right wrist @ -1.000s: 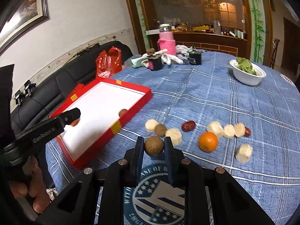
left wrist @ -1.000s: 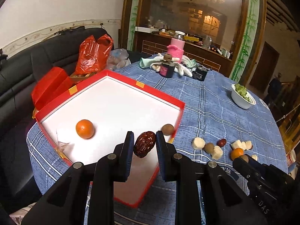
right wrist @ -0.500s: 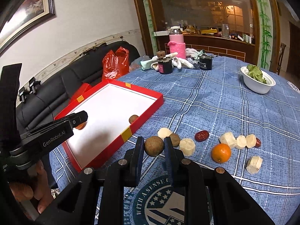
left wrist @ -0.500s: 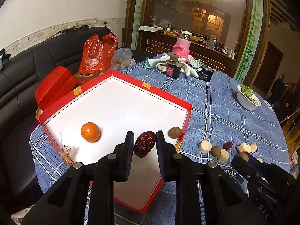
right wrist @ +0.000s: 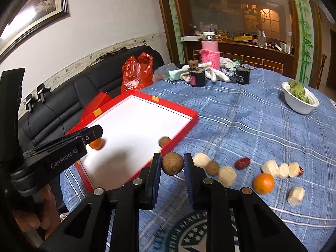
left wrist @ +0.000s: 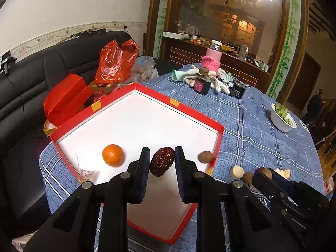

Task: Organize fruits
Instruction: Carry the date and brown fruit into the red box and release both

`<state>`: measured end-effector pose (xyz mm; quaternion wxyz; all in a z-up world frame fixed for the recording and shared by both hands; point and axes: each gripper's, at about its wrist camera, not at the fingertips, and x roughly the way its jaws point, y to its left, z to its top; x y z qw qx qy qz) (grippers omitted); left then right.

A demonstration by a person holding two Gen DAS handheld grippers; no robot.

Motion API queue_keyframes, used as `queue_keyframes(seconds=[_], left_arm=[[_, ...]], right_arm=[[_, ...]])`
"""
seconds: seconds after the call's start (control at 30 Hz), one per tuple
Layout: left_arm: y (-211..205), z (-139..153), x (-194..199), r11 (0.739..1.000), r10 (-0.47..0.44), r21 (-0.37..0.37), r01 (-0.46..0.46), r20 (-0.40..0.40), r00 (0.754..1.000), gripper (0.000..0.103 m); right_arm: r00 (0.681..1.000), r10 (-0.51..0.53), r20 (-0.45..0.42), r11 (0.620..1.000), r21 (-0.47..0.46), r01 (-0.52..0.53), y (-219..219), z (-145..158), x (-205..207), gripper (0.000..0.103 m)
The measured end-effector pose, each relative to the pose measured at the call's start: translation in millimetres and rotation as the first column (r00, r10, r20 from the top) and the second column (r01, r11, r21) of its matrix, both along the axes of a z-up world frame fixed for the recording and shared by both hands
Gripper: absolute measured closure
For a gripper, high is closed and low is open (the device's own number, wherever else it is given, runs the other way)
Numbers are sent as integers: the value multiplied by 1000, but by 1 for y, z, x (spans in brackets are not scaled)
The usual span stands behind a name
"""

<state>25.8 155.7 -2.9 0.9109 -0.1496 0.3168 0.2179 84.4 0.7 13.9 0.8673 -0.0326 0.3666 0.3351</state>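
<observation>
My left gripper is shut on a wrinkled dark red date, held above the red box with a white floor. In the box lie an orange and a small brown round fruit. My right gripper is shut on a brown round fruit, above the tablecloth beside the box's near corner. On the cloth to the right lie pale chunks, a brown fruit, a red date and an orange. The left gripper shows over the box.
A white bowl of greens stands at the far right. A dark jar, a pink-wrapped jar, a black cup and cloths sit at the table's back. A red plastic bag and black sofa are left.
Both grippers have moved back and up over the last second, each keeping its fruit. The box and loose fruits now sit farther ahead in both views.
</observation>
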Motion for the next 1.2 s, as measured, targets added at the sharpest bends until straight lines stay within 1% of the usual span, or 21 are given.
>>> queue_keyframes(seconds=[0.13, 0.27, 0.43, 0.63, 0.93, 1.2], left_arm=[[10, -2, 1, 1000, 17, -10, -17, -6, 1000, 82], [20, -9, 6, 999, 37, -13, -38, -40, 999, 81], [42, -18, 13, 995, 75, -55, -79, -82, 994, 81], [58, -20, 16, 991, 114, -55, -119, -88, 990, 81], [62, -28, 24, 994, 104, -33, -109, -122, 987, 81], [55, -34, 32, 999, 40, -4, -41, -144, 989, 81]], right_arm=[[999, 29, 14, 1000, -4, -29, 27, 4, 11, 82], [999, 48, 0, 999, -8, -48, 56, 2, 26, 82], [996, 84, -23, 996, -41, -85, 90, -11, 38, 82], [992, 120, -28, 988, -97, -122, 117, -27, 42, 82], [993, 110, -40, 989, -91, -113, 124, -34, 56, 82], [994, 84, -68, 992, -88, -90, 132, -44, 75, 82]])
